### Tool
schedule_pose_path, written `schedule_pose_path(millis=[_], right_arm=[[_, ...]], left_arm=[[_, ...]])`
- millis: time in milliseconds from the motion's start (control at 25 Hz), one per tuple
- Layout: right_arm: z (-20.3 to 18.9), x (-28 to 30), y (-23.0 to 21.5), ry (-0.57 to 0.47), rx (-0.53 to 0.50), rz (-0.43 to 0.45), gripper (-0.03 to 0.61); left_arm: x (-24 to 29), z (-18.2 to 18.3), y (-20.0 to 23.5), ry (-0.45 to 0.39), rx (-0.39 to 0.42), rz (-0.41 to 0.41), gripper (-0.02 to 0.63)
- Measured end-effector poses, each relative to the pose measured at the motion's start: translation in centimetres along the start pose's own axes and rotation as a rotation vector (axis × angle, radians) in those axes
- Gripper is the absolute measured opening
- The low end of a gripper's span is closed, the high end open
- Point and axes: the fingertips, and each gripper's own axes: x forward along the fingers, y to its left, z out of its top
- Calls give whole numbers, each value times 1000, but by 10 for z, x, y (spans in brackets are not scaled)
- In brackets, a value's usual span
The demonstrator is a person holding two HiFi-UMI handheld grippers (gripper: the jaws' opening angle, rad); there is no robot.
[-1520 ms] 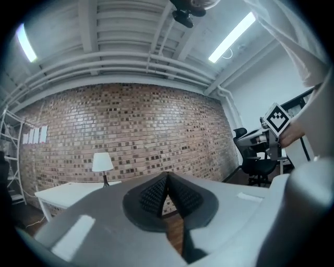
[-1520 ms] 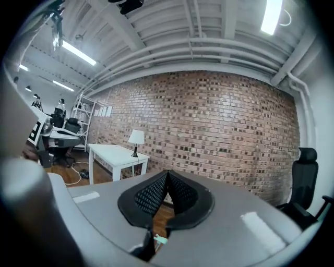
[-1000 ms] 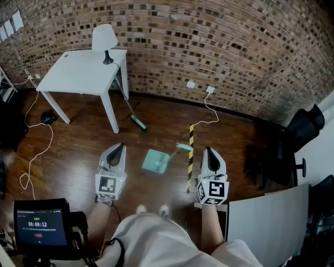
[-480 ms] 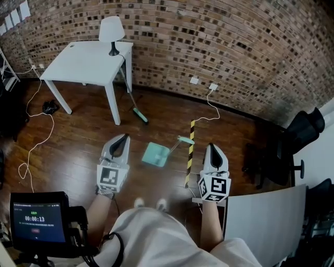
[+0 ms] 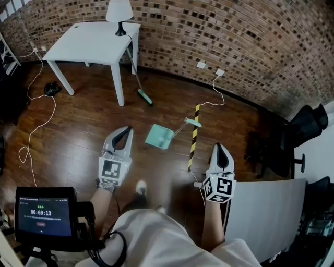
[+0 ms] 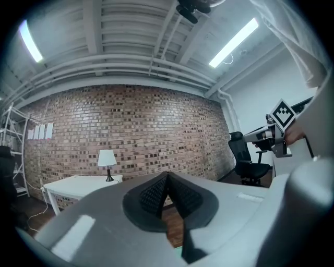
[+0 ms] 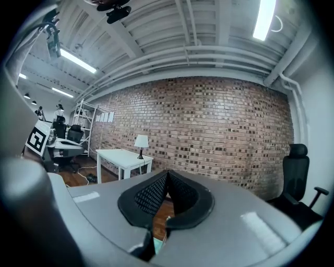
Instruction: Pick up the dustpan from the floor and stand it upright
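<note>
dustpan (image 5: 158,136), mint green, lies flat on the wood floor (image 5: 78,135), about midway between the floor's far edge and the person's shoes (image 5: 141,186). its pan faces down-left in the head view. its handle (image 5: 183,125) runs up and right, with the end lying across a yellow-and-black strip (image 5: 192,151) taped to the floor.

left claw (image 5: 127,130) sits just down-left of the pan, pointing up the picture past the pan's left side, near it but not touching. its own view shows the ribbed pads pressed together with nothing between them. right claw (image 5: 221,147) is on the far side of the strip, down-right of the handle and well apart from the dustpan. its pads are likewise closed on nothing. each claw is held by a hand, marker cube toward the person.

a white table (image 5: 88,44) stands at the floor's far left corner, against the brick wall (image 5: 235,36). a lamp (image 5: 119,10) stands on the table's far right corner. a broom (image 5: 141,94) leans by the table's near right leg, its green head on the floor. a white cable (image 5: 36,130) trails over the left side of the floor, and another drops from a wall plug (image 5: 219,72) toward the strip. a black chair (image 5: 302,135) stands at the right edge. a small screen (image 5: 44,213) showing a timer is at the head view's lower left.
</note>
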Motion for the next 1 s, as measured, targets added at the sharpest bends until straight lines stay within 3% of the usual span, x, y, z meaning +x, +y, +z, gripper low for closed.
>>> schedule_pose_path(millis=[280,440,760,1000], right_arm=[[-28,-84,4,-16,37,35,13],[-38,-172,3,-59,78,54,14],[-55,-367,-2,-58,23,119,13],[-60,-441,-15,-69,93,99,12]], left_arm=[[-76,0,-76,-5,17,-27,2],[-145,9,-135,-24,32,-22,2],[-303,41,-256,-36,6,-3,2],[-361,64,-302,-59,5,-16,2]])
